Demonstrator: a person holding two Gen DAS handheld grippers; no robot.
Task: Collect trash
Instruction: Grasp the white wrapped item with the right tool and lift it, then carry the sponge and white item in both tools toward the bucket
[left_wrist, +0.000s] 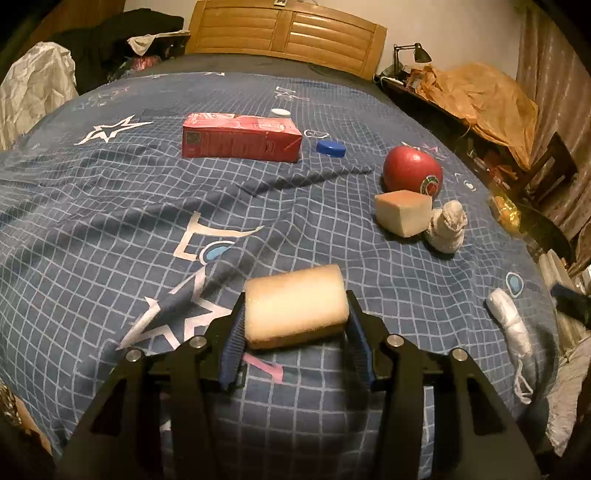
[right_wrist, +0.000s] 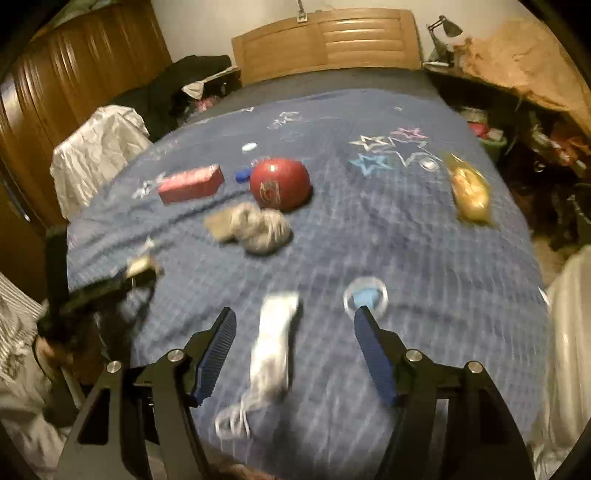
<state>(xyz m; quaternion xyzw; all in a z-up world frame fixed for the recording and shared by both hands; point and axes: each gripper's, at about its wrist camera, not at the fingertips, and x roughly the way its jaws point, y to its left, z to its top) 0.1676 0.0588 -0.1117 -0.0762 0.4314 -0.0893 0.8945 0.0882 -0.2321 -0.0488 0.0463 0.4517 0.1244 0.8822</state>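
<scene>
Near the bed's (left_wrist: 110, 206) foot edge, a soft, light sponge block (left_wrist: 295, 304) is clamped across its short sides by the left gripper (left_wrist: 295, 332), while the right gripper's (right_wrist: 295, 354) jaws are spread over a limp white wrapper (right_wrist: 275, 347).

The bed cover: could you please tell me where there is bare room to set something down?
The widest bare patch lies left of the sponge held in the left tongs, below the red carton. Another lies between the carton and the apple. It is crowded around the apple: foam block, crumpled tissue.
</scene>
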